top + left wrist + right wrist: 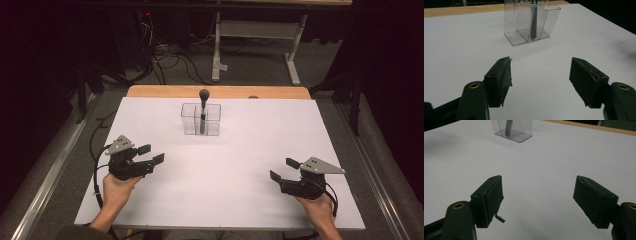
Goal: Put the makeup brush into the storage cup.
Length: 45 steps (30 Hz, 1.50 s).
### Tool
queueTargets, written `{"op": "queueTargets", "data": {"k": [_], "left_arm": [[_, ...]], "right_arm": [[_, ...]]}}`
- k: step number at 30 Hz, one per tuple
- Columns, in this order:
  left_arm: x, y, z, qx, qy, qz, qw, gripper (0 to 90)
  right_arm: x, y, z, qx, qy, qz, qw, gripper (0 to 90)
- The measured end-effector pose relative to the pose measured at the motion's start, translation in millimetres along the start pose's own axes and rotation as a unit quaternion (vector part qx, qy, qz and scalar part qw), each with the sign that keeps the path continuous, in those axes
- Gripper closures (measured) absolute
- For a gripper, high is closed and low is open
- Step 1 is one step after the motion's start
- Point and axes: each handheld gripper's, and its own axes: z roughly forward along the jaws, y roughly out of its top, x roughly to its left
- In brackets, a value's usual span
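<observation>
A clear plastic organiser [201,120] with several compartments stands at the far middle of the white table [220,200]. A dark make-up brush [203,107] stands upright in it, bristles up. The left gripper view has the organiser [530,22] ahead with the brush handle [533,26] inside; the right gripper view has the organiser [512,128] at its top edge. My left gripper [151,154] rests at the near left, open, nothing between its jaws. My right gripper [284,169] rests at the near right, open and empty too.
The table's wooden far edge [220,91] borders a grey carpeted floor. Beyond it stand a white table frame [257,45] and tangled cables [165,55]. Metal rails run along both sides of the table.
</observation>
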Motion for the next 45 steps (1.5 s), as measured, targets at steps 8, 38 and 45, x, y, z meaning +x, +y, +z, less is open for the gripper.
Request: {"op": "queueTargets", "data": {"k": [8,38,45], "left_arm": [[2.4,-2.8,-1.6,-0.008,-0.001,-0.007,0.9999,34.5],[-0.2,-14.0,6.3,0.014,0.005,0.003,0.9999,35.4],[-0.3,-14.0,5.6,0.011,0.003,0.002,0.9999,35.6]], "right_arm": [[0.9,0.0,0.3,0.002,0.002,0.002,1.0,25.4],[1.2,0.9,-1.6,0.001,0.006,0.002,1.0,25.3],[1.1,0.8,-0.7,0.003,0.006,-0.001,1.0,25.3]]}}
